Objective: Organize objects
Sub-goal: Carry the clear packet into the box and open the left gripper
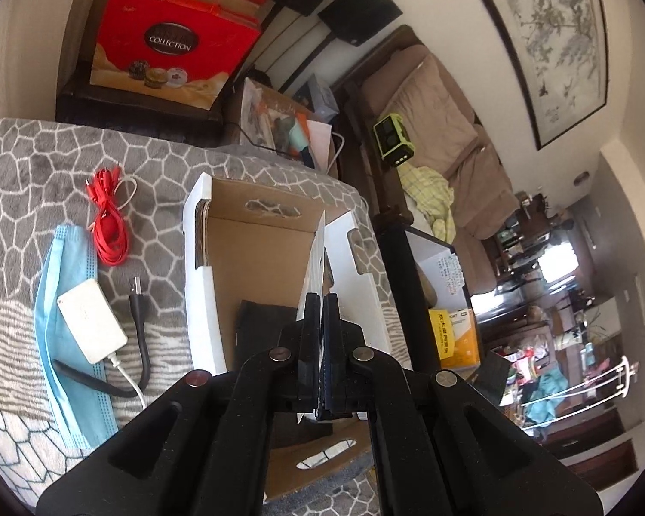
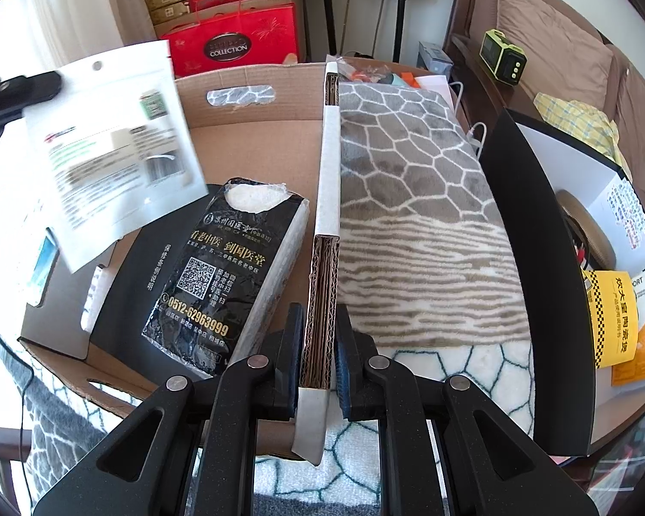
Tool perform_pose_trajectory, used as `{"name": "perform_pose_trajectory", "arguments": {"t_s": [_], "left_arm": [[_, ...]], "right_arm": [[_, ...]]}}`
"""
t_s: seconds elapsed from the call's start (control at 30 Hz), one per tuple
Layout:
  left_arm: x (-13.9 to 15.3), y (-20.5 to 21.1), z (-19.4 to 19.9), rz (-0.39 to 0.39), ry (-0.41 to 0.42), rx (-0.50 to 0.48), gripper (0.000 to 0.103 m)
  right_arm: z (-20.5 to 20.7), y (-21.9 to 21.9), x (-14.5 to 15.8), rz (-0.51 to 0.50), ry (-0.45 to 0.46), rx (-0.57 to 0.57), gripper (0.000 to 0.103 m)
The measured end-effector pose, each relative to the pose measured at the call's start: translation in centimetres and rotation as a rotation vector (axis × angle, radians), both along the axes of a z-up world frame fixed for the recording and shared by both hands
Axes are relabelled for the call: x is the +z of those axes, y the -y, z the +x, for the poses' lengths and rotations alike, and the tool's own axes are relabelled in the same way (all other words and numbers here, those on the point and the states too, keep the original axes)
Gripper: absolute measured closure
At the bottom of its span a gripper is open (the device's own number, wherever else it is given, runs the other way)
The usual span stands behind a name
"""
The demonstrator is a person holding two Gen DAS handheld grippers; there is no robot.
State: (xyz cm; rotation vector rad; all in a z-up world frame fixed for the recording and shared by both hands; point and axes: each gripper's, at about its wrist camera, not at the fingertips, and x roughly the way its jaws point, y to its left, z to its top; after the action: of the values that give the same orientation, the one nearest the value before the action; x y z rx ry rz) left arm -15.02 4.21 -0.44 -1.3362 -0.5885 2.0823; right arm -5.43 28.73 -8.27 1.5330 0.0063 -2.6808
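Note:
An open cardboard box (image 1: 253,232) with white outer walls sits on a grey patterned blanket (image 1: 34,163). My left gripper (image 1: 321,301) is shut on a flat white packet (image 1: 316,253), seen edge-on above the box. In the right wrist view the same packet (image 2: 107,142) hangs blurred over the box's left side. My right gripper (image 2: 320,322) is shut on the box's right wall (image 2: 329,198). Inside the box lie a black tissue pack (image 2: 219,275) and a flat black booklet (image 2: 137,292). Left of the box lie a red cable (image 1: 107,219), a blue face mask (image 1: 69,344), a white charger (image 1: 92,327) and a black cable (image 1: 139,331).
A black-and-white bin (image 2: 537,258) holding yellow and orange packs stands right of the blanket. Beyond it is a brown sofa (image 1: 434,107) with a green device (image 1: 391,139). Red gift bags (image 1: 172,43) and a cluttered bag (image 1: 279,124) stand behind the blanket.

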Motion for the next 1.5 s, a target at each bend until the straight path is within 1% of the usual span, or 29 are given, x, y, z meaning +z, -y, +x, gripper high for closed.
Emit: {"name": "perform_pose_trajectory", "arguments": {"t_s": [0.07, 0.17, 0.3, 0.37, 0.43, 0.53, 0.57, 0.6, 0.67, 0.73, 0.77, 0.8, 0.83, 0.87, 0.9, 1.03, 1.2, 1.27, 1.37, 1.43, 1.5], "left_arm": [[-0.3, -0.9, -1.0, -0.037, 0.0, -0.013, 0.102], [-1.3, -2.2, -2.6, -0.081, 0.022, -0.057, 0.102], [-2.6, -3.0, -4.5, -0.108, 0.08, -0.091, 0.101], [-2.8, -3.2, -5.2, -0.147, 0.083, -0.095, 0.1], [-3.2, -3.6, -5.7, -0.212, 0.079, -0.087, 0.098], [-3.9, -4.2, -5.9, -0.314, 0.048, -0.073, 0.092], [-4.0, -4.3, -5.9, -0.339, 0.038, -0.067, 0.088], [-4.2, -4.3, -5.8, -0.355, 0.031, -0.054, 0.08], [-4.4, -4.2, -5.7, -0.354, 0.029, -0.045, 0.079], [-4.6, -4.0, -5.5, -0.34, 0.046, -0.039, 0.068], [-4.6, -3.8, -5.4, -0.317, 0.058, -0.033, 0.061], [-4.5, -3.6, -5.3, -0.297, 0.062, -0.028, 0.058], [-4.3, -3.5, -5.1, -0.292, 0.057, -0.029, 0.056], [-4.1, -3.6, -5.0, -0.289, 0.053, -0.033, 0.052], [-3.8, -3.5, -4.9, -0.282, 0.049, -0.037, 0.05], [-3.1, -3.6, -4.5, -0.247, 0.041, -0.063, 0.049], [-3.2, -5.2, -3.8, -0.269, 0.035, -0.144, 0.05], [-3.4, -6.1, -3.0, -0.319, 0.035, -0.188, 0.05], [-3.2, -6.6, -1.8, -0.404, 0.003, -0.184, 0.049], [-2.7, -6.3, -1.2, -0.41, -0.018, -0.17, 0.046], [-2.0, -5.4, -0.9, -0.382, -0.026, -0.142, 0.036]], "right_arm": [[0.0, 0.0, 0.0, -0.002, 0.001, 0.0, 0.091], [-0.1, 0.0, 0.0, -0.002, 0.001, 0.001, 0.091], [-0.1, -0.1, 0.0, -0.011, 0.003, 0.002, 0.091], [0.0, -0.2, 0.0, -0.015, 0.002, 0.002, 0.09], [-0.1, -0.2, 0.0, -0.016, 0.002, 0.002, 0.09], [-0.1, -0.2, 0.0, -0.019, 0.005, 0.003, 0.09], [-0.1, -0.2, 0.0, -0.021, 0.005, 0.004, 0.09], [-0.1, -0.2, 0.1, -0.023, 0.005, 0.004, 0.09], [-0.1, -0.3, 0.1, -0.029, 0.007, 0.003, 0.09], [-0.2, -0.3, 0.1, -0.031, 0.009, 0.003, 0.09], [-0.2, -0.3, 0.1, -0.033, 0.009, 0.005, 0.09], [-0.2, -0.3, 0.1, -0.03, 0.009, 0.005, 0.09], [-0.2, -0.2, 0.1, -0.028, 0.008, 0.005, 0.09], [-0.2, -0.3, 0.1, -0.028, 0.008, 0.006, 0.09], [-0.1, -0.3, 0.1, -0.029, 0.008, 0.006, 0.09], [-0.2, -0.4, 0.1, -0.033, 0.009, 0.004, 0.09], [-0.3, -0.5, 0.1, -0.036, 0.011, 0.003, 0.09], [-0.3, -0.5, 0.1, -0.037, 0.013, 0.004, 0.09], [-0.3, -0.5, 0.2, -0.034, 0.014, 0.005, 0.09], [-0.3, -0.5, 0.2, -0.037, 0.013, 0.004, 0.09], [-0.3, -0.5, 0.2, -0.038, 0.014, 0.003, 0.09]]}}
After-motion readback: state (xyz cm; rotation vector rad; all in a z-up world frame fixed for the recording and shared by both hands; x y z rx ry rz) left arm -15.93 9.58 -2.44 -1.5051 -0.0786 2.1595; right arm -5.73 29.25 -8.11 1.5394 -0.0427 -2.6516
